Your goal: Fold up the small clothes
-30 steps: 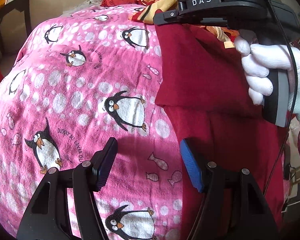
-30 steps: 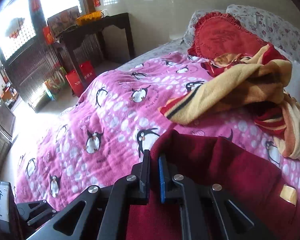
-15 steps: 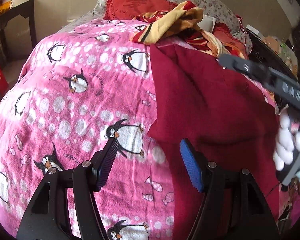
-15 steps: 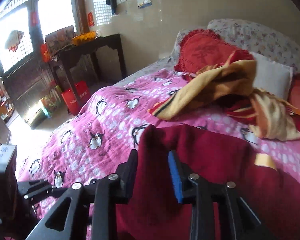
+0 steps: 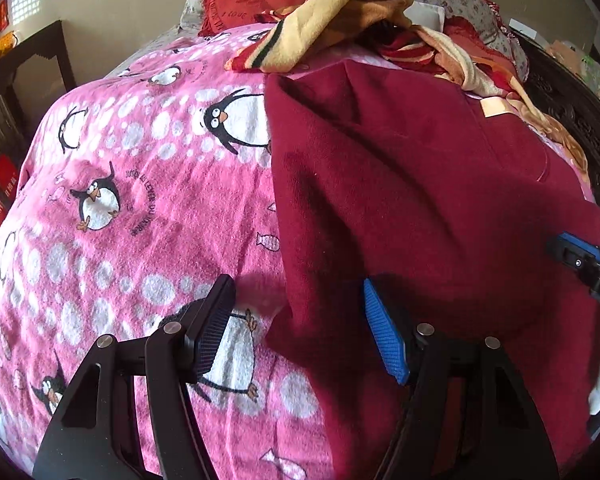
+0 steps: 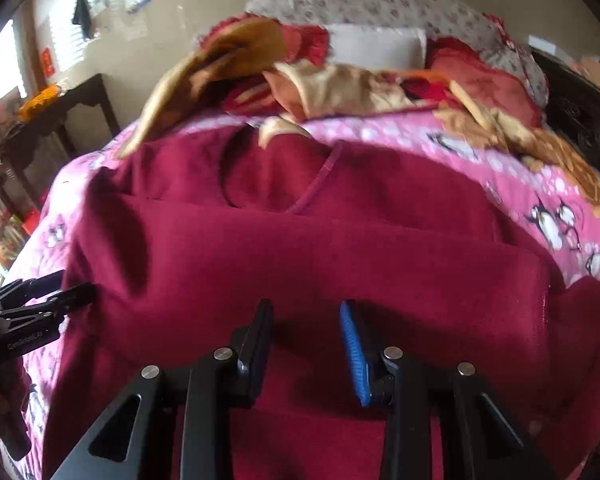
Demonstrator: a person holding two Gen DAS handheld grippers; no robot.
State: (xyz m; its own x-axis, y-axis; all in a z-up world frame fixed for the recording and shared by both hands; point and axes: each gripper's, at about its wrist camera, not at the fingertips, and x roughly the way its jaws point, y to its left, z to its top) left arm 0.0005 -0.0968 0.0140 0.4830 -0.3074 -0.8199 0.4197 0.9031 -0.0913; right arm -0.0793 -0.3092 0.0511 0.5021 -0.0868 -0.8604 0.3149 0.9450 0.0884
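The left gripper point(image 5: 300, 328) hangs over the bed with its jaws wide apart and nothing clamped. Its black finger on the left sits above the pink penguin blanket point(image 5: 140, 208); its blue-padded finger on the right sits over the edge of the dark red garment point(image 5: 420, 184), and that edge runs up between the two fingers. Whether either pad touches the cloth cannot be told.

The garment lies spread on the blanket, part of it folded over itself, with a small tan label point(image 5: 494, 106) near its far side. Beyond it lies a heap of yellow and red striped clothes point(image 5: 340, 28).

The right gripper point(image 6: 306, 344) has just been opening; its jaws stand partly apart over the red cloth, gripping nothing.
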